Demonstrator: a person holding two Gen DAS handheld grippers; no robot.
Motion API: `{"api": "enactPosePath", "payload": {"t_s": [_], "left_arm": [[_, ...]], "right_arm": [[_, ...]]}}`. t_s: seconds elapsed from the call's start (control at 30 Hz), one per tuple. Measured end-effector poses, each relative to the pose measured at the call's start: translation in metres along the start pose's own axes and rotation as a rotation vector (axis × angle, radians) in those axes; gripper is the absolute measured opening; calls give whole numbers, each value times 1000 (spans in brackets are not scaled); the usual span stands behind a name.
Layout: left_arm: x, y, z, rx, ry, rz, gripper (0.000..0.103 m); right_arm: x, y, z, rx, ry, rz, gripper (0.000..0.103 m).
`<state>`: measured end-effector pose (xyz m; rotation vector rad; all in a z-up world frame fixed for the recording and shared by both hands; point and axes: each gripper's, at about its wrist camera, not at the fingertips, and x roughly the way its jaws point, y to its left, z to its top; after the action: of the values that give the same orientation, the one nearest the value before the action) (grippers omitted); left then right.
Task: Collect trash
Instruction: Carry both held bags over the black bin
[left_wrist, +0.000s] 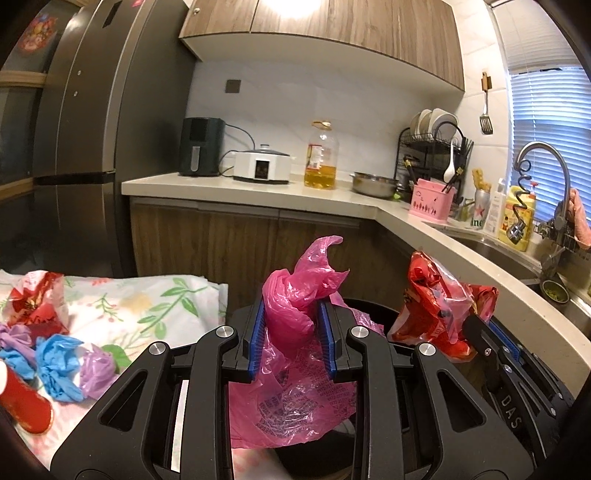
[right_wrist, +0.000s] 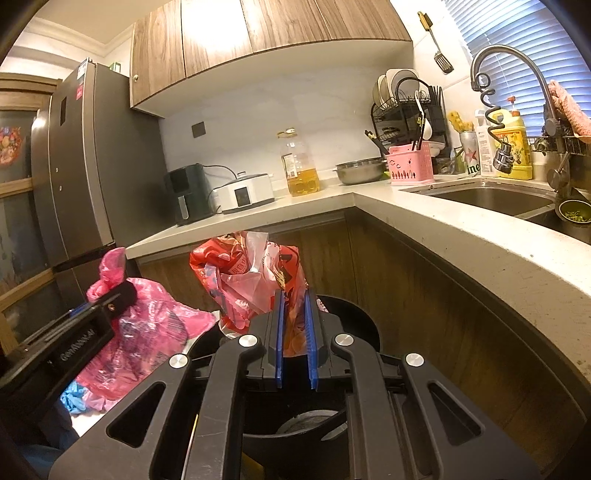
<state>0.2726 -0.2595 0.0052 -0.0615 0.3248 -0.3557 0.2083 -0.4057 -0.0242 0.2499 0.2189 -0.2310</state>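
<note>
My left gripper (left_wrist: 291, 314) is shut on a crumpled pink plastic bag (left_wrist: 295, 295), which hangs down between the blue pads over a black round bin (left_wrist: 369, 314). To its right my right gripper (left_wrist: 484, 325) clamps a red and white printed plastic bag (left_wrist: 432, 302). In the right wrist view the right gripper (right_wrist: 294, 314) pinches that red bag (right_wrist: 243, 280) above the black bin (right_wrist: 354, 321), whose open mouth lies below the fingers. The left gripper (right_wrist: 123, 297) with the pink bag (right_wrist: 147, 332) shows at the left.
A floral cloth (left_wrist: 129, 310) on the left carries more trash: blue (left_wrist: 57, 362), purple (left_wrist: 98, 373) and red (left_wrist: 37, 306) crumpled bags. A curved counter (right_wrist: 461, 240) with a sink (right_wrist: 491, 199), faucet and dish rack runs behind and right. A fridge (left_wrist: 92, 129) stands at left.
</note>
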Motion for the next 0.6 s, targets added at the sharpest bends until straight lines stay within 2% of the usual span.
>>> {"api": "enactPosePath", "payload": {"t_s": [0.6], "left_arm": [[31, -9, -12, 17, 33, -21, 25]], "right_arm": [[21, -10, -1, 15, 30, -10, 16]]}}
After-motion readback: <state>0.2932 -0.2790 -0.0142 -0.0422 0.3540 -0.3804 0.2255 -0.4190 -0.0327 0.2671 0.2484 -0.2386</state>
